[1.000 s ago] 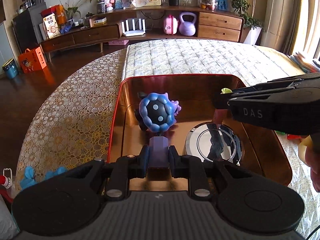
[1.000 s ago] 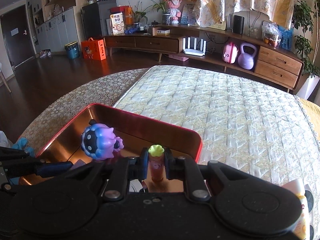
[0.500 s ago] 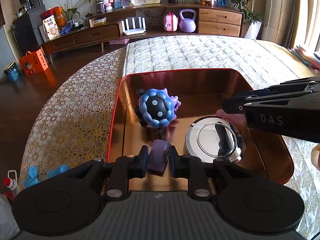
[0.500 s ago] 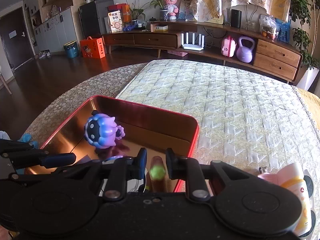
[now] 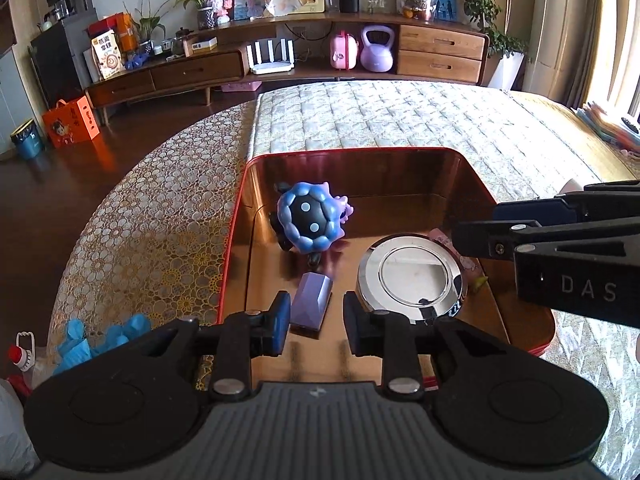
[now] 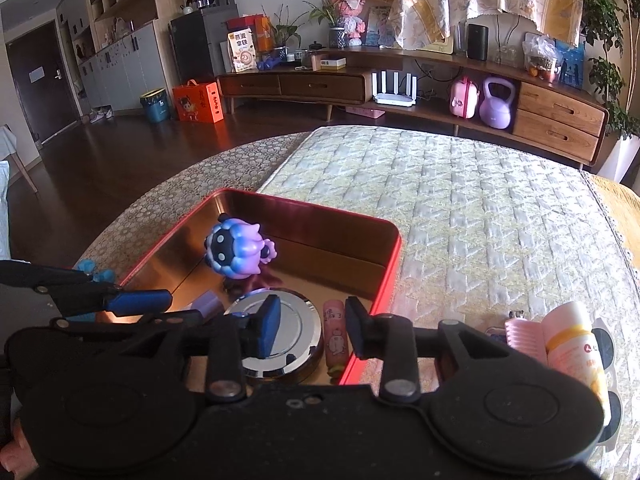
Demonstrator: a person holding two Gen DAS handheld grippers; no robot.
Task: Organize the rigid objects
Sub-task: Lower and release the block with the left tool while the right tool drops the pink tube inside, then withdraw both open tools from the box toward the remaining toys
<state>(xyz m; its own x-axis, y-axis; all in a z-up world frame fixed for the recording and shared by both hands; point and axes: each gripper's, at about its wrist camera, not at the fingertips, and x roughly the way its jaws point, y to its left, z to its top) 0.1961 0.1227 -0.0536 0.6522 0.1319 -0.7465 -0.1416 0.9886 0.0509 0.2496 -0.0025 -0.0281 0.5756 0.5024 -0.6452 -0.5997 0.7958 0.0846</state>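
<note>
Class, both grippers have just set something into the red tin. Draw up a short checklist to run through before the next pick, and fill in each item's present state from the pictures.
1. Left gripper open and off the purple block: ok, jaws apart, block lying on the tin floor.
2. Right gripper open and off the pink tube: ok, tube lies inside the red tin.
3. Blue figure upright: ok.
4. Round silver case inside the tin: ok.
5. Next items within view: ok, cream bottle and pink comb lie right of the tin.
6. Tube clear of the silver case: cannot tell.
</note>
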